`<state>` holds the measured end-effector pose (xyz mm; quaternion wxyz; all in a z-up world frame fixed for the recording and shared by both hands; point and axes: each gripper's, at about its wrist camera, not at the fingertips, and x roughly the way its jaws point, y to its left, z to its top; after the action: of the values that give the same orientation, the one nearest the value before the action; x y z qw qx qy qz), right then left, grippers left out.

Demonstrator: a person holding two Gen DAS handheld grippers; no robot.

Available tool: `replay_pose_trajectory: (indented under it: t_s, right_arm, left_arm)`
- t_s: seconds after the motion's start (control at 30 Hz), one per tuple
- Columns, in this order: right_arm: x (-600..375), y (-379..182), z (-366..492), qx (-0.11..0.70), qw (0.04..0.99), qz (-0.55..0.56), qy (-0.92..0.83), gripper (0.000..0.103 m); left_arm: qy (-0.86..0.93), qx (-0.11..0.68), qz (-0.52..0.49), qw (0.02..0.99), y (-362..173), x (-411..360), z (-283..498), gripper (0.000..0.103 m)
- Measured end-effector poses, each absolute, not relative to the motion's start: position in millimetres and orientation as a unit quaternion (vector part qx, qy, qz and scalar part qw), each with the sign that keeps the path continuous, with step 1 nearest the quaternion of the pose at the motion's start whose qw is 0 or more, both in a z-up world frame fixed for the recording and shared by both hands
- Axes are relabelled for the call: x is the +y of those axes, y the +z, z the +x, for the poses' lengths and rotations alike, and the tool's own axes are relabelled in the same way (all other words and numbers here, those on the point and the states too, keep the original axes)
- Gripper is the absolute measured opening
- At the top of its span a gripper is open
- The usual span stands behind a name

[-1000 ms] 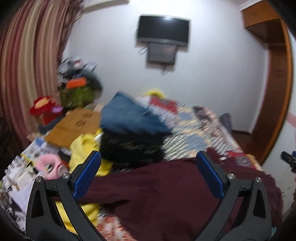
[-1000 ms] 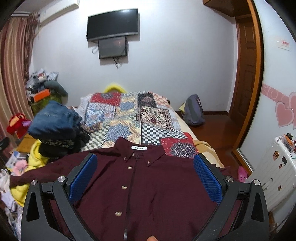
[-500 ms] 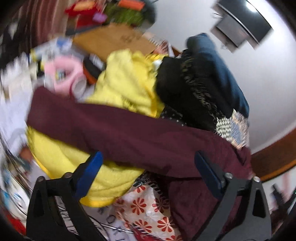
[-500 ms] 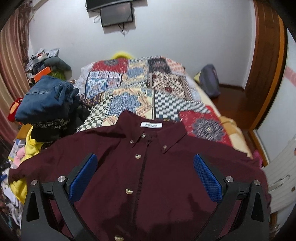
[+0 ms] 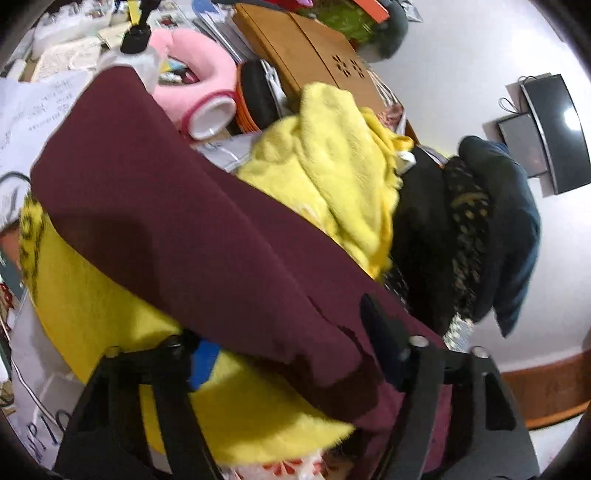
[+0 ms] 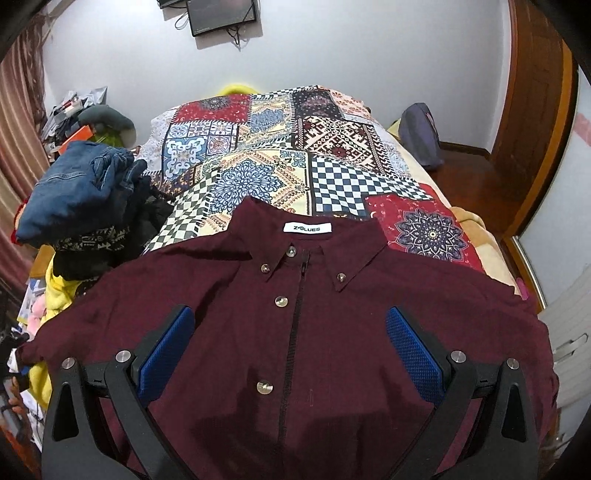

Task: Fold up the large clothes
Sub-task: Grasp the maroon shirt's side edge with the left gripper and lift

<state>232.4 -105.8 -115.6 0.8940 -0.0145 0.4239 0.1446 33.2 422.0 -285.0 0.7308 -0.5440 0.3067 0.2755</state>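
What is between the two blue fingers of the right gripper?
In the right wrist view, the open right gripper frames the buttoned front of the dark maroon button-up shirt, spread on the patchwork bedspread.

Place: a home bedroom
Bed: patchwork bedspread [image 6: 295,155] ahead of the right fingers
Wall: mounted television [image 6: 221,14] past the bed
Left of the fingers: striped curtain [image 6: 18,122], piled clothes [image 6: 81,192]
Right: wooden door [image 6: 535,92]

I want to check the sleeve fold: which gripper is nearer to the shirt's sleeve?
Left. Its gripper straddles the sleeve; the right gripper hovers over the shirt front.
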Motion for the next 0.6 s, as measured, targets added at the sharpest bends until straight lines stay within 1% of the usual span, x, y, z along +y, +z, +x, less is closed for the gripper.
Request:
replay_pose_trajectory:
  t_s: [0.03, 0.07, 0.1, 0.13, 0.17, 0.27, 0.33, 0.47, 0.6]
  right_arm:
    - [-104.6, -115.5, 232.2, 0.425, 0.894, -0.015, 0.144, 0.103]
    - [-104.4, -115.5, 232.3, 0.425, 0.893, -0.015, 0.143, 0.103]
    - [-105.1, -115.1, 232.3, 0.425, 0.894, -0.014, 0.143, 0.103]
    - [-105.5, -114.5, 232.0, 0.424, 0.894, -0.013, 0.143, 0.103]
    - [-106.2, -113.8, 231.7, 0.424, 0.894, -0.013, 0.143, 0.103]
    - [-108.8, -110.4, 229.9, 0.419, 0.897, -0.012, 0.141, 0.103]
    - [-111.6, -107.6, 229.2, 0.415, 0.899, -0.011, 0.141, 0.103]
    - [-118.1, -101.2, 228.6, 0.407, 0.903, -0.009, 0.136, 0.103]
    - [-124.5, -94.3, 226.5, 0.396, 0.908, -0.006, 0.135, 0.103]
  left_arm:
    - [0.288, 0.313, -0.532, 0.732, -283.5, 422.5, 36.2, 0.053]
    - [0.301, 0.320, -0.515, 0.736, -279.2, 422.2, 40.1, 0.048]
    - [0.308, 0.322, -0.501, 0.741, -276.5, 422.7, 43.2, 0.045]
    - [0.320, 0.324, -0.478, 0.751, -269.0, 421.2, 46.9, 0.039]
    - [0.337, 0.328, -0.447, 0.761, -259.0, 418.8, 51.3, 0.031]
    - [0.363, 0.324, -0.373, 0.790, -226.7, 410.9, 64.3, 0.019]
    - [0.355, 0.306, -0.344, 0.813, -200.5, 403.2, 70.0, 0.015]
    - [0.325, 0.255, -0.299, 0.860, -142.1, 380.1, 80.3, 0.011]
    - [0.280, 0.205, -0.262, 0.901, -89.8, 344.1, 92.5, 0.010]
